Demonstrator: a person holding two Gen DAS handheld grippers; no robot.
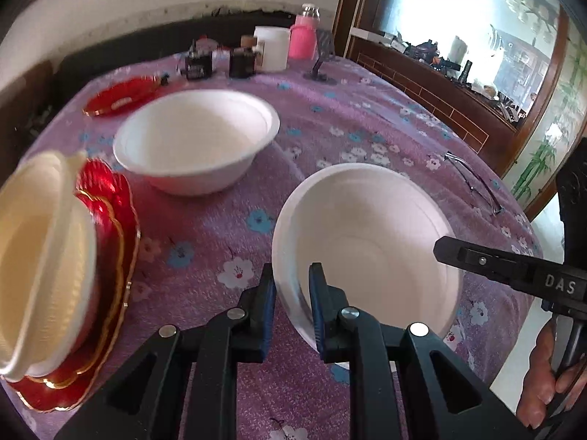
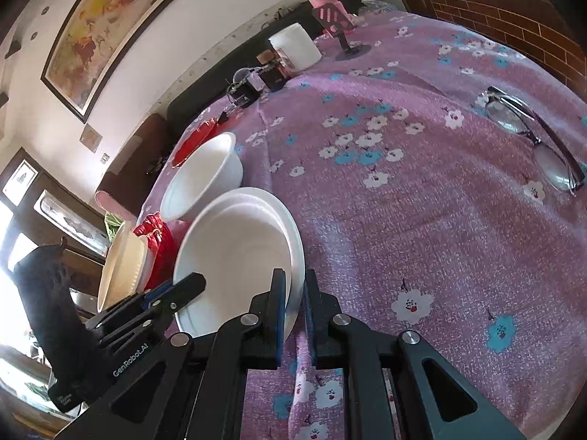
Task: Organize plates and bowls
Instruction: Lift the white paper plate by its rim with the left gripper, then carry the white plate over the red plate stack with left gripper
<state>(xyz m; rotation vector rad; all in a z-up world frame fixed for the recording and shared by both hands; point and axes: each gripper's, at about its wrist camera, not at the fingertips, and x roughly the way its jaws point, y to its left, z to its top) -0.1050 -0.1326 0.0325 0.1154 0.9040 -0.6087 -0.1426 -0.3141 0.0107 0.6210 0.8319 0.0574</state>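
A white bowl (image 1: 367, 242) (image 2: 234, 256) sits tilted at the near edge of the purple flowered tablecloth (image 2: 422, 201). The jaws of my left gripper (image 1: 292, 278) (image 2: 183, 288) stand slightly apart around the bowl's left rim, one finger inside and one outside. My right gripper (image 2: 295, 286) (image 1: 445, 249) is shut on the bowl's opposite rim. A second white bowl (image 1: 194, 139) (image 2: 205, 176) rests upright farther back. At the left, cream bowls (image 1: 40, 256) (image 2: 124, 267) lie tilted on a stack of red gold-edged plates (image 1: 113, 220) (image 2: 157, 245).
Another red plate (image 1: 117, 99) (image 2: 194, 139) lies behind the far bowl. Eyeglasses (image 1: 473, 183) (image 2: 532, 135) lie at the right. A white jar (image 1: 271, 47), a pink bottle (image 1: 304, 36), small dark boxes (image 1: 198, 66) and a phone stand (image 1: 319, 69) line the far edge. A hand (image 1: 546, 385) holds the right gripper.
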